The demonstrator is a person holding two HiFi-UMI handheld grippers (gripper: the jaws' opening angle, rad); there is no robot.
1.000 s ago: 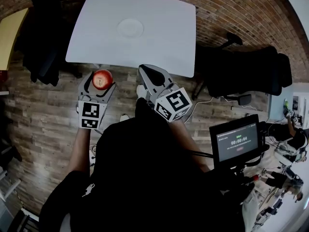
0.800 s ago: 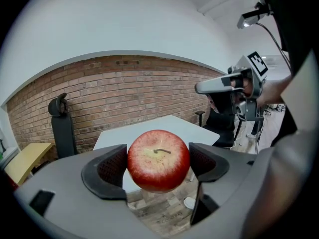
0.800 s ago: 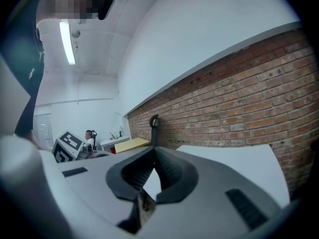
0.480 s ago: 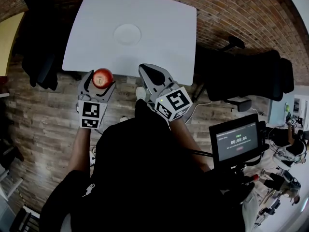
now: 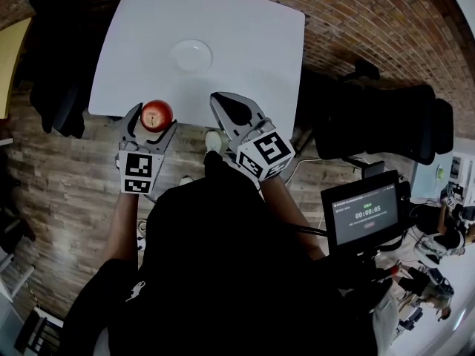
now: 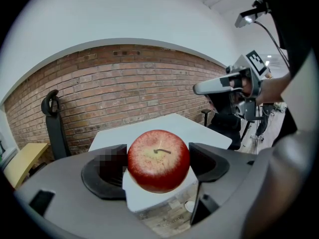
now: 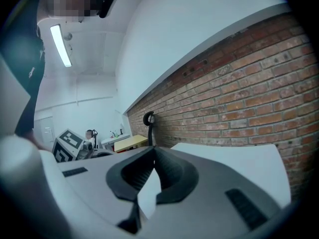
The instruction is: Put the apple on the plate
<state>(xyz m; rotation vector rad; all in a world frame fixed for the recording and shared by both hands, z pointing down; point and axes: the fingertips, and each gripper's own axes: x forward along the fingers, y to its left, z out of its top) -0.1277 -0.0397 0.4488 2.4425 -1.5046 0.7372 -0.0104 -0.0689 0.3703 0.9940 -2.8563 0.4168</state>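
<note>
The white table (image 5: 245, 43) stands on a wood-plank floor (image 5: 59, 176) against a brick wall (image 6: 144, 78); a dark office chair (image 5: 386, 117) stands to its right. The left gripper (image 5: 154, 119) is held at the table's near left edge, with its jaws clamped on the apple (image 5: 156, 115), one pad on each side of the fruit. The right gripper (image 7: 153, 156) is held beside it at the near edge; its jaw tips meet and nothing lies between them. The white plate (image 5: 191, 55) sits on the table towards the middle, bare, beyond both grippers. The apple is red, stem upward, off the table surface and well apart from the plate.
</note>
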